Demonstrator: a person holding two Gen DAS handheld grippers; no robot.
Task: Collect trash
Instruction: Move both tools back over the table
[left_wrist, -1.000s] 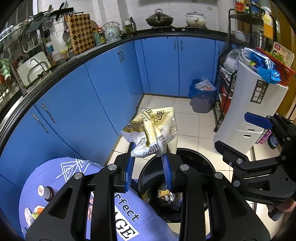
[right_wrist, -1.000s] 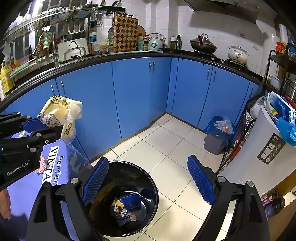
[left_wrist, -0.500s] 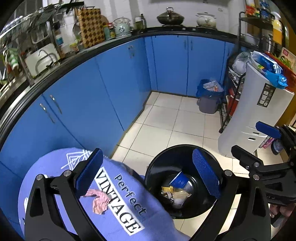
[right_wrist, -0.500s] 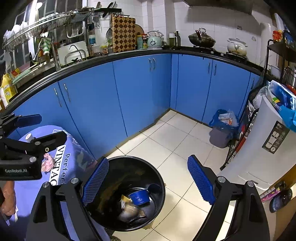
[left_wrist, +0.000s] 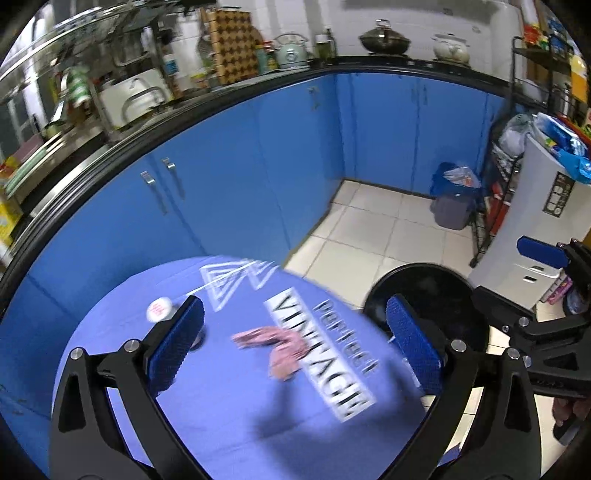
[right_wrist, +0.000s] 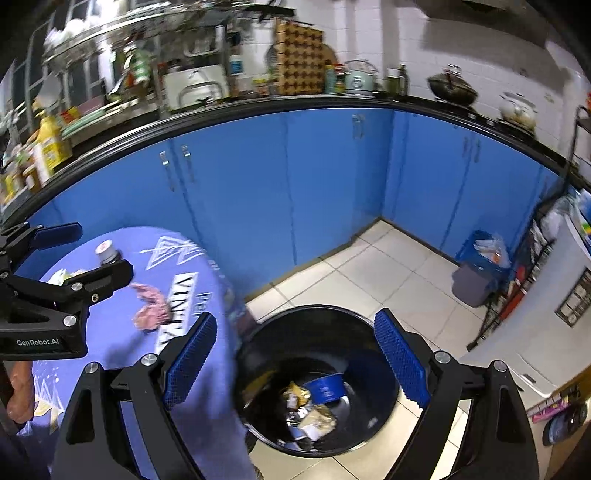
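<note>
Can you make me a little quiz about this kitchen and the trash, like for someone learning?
1. True or false: the left gripper is squeezing a wrapper.
2. What lies crumpled on the purple tablecloth? A) pink wrapper B) green sock C) red apple
3. Fill in: the black bin stands on the tiled ____, beside the table.

Key:
1. False. Its jaws have just been opening and nothing is between them.
2. A
3. floor
</note>
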